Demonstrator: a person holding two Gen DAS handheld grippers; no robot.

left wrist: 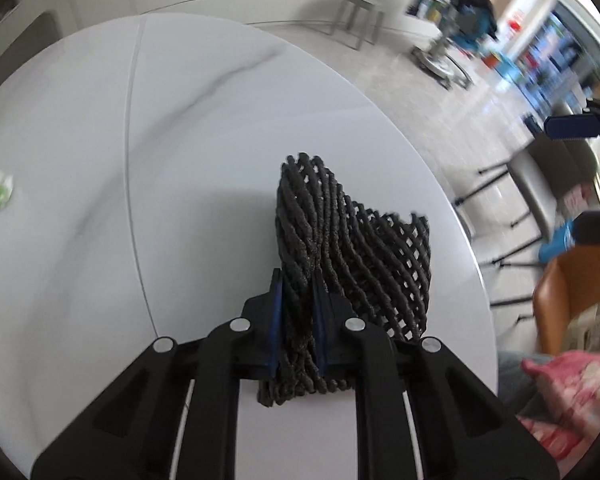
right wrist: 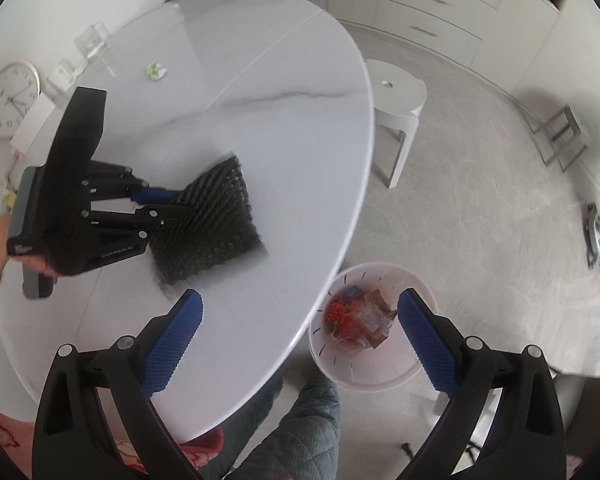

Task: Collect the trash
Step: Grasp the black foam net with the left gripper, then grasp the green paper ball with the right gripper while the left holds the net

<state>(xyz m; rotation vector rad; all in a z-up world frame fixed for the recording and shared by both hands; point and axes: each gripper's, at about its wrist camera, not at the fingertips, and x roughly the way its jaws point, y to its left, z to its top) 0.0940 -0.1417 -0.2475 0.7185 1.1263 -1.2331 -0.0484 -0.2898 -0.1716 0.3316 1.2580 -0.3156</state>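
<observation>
One "GenRobot.AI" marking on left tool [right wrist: 172, 202], pinching black mesh [right wrist: 216, 220]

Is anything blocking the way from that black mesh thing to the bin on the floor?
Nothing visible does. The left tongs grip the black mesh on the white table; the bin stands open just past the table's edge.

A round white marbled tabletop [right wrist: 284, 128] stands on a pale grey floor [right wrist: 480, 216]. A white stool [right wrist: 400, 92] sits just beside its far edge; white drawers [right wrist: 432, 4] line the wall, and a clock [right wrist: 11, 98] leans at the left.
</observation>
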